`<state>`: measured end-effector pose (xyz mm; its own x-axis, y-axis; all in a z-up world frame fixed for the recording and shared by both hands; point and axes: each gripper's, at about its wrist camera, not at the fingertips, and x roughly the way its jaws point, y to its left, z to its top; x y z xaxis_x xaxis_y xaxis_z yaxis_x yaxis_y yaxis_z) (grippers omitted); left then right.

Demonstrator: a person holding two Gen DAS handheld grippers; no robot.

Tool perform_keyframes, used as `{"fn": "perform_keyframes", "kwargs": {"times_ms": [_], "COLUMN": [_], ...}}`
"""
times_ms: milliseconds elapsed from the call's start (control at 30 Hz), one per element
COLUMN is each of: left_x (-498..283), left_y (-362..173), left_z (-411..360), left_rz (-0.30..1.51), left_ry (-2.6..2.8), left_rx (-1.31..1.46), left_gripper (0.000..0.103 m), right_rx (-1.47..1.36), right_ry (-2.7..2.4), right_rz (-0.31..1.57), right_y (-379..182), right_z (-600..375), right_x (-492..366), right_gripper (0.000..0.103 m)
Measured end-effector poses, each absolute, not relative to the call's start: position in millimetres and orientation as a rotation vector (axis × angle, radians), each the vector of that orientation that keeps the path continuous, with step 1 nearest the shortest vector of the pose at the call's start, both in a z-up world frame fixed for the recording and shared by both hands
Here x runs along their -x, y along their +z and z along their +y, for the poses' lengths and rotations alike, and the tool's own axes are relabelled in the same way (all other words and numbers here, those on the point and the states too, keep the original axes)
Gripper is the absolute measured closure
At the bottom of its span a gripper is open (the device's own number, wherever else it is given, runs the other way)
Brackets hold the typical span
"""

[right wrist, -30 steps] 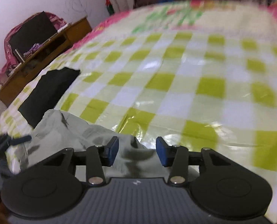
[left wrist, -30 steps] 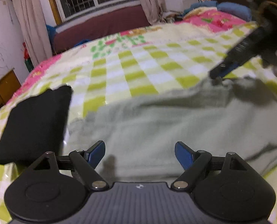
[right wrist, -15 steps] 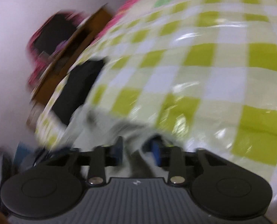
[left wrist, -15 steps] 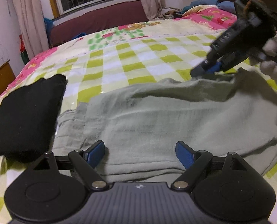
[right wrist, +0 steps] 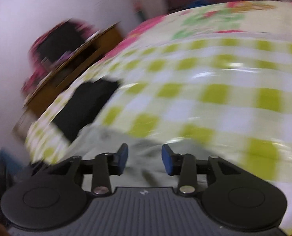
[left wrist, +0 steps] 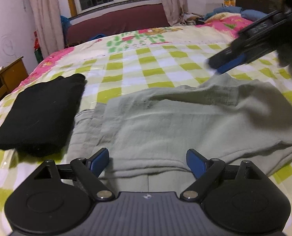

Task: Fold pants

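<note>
Grey-green pants (left wrist: 165, 122) spread flat on checked bed cover (left wrist: 146, 72), directly ahead of left gripper (left wrist: 147, 160); its jaws spread wide, nothing between, waistband edge just below tips. Folded black garment (left wrist: 39, 114) lies left of left gripper, touching pants' left edge. Right gripper (left wrist: 216, 66) hovers above pants' far right corner, jaws just reopened, apart, cloth below but not pinched. Wooden desk (right wrist: 71, 72) beyond bed's left side. Right view blurred.
</note>
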<state>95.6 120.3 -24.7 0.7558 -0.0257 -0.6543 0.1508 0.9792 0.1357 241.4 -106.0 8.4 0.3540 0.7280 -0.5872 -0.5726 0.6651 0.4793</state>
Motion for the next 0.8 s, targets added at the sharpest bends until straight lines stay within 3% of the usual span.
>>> {"fn": "perform_keyframes", "kwargs": {"times_ms": [233, 433, 500, 533, 567, 733, 800], "left_x": [-80, -75, -77, -77, -78, -81, -81], "left_y": [-22, -24, -26, -26, -27, -26, -25], "left_z": [139, 150, 153, 154, 155, 157, 155], "left_rz": [0.688, 0.656, 0.657, 0.658, 0.657, 0.651, 0.662], "left_ry": [-0.043, -0.037, -0.039, -0.037, -0.035, -0.027, -0.055], "left_rx": [-0.082, -0.082, -0.078, -0.067, -0.053, -0.007, 0.000], "left_gripper": [0.004, 0.004, 0.004, 0.004, 0.004, 0.006, 0.014], "right_rx": [0.049, 0.171, 0.179, 0.198, 0.215, 0.234, 0.235], "right_ry": [1.030, 1.076, 1.097, 1.102, 1.096, 1.136, 1.160], "right_rz": [0.910, 0.966, 0.964, 0.966, 0.984, 0.954, 0.926], "right_y": [-1, -23, -22, -22, -23, -9, 3], "right_z": [4, 58, 65, 69, 72, 70, 69], "right_x": [-257, -270, -268, -266, -265, -254, -248], "right_gripper": [0.042, 0.041, 0.061, 0.087, 0.097, 0.099, 0.099]}}
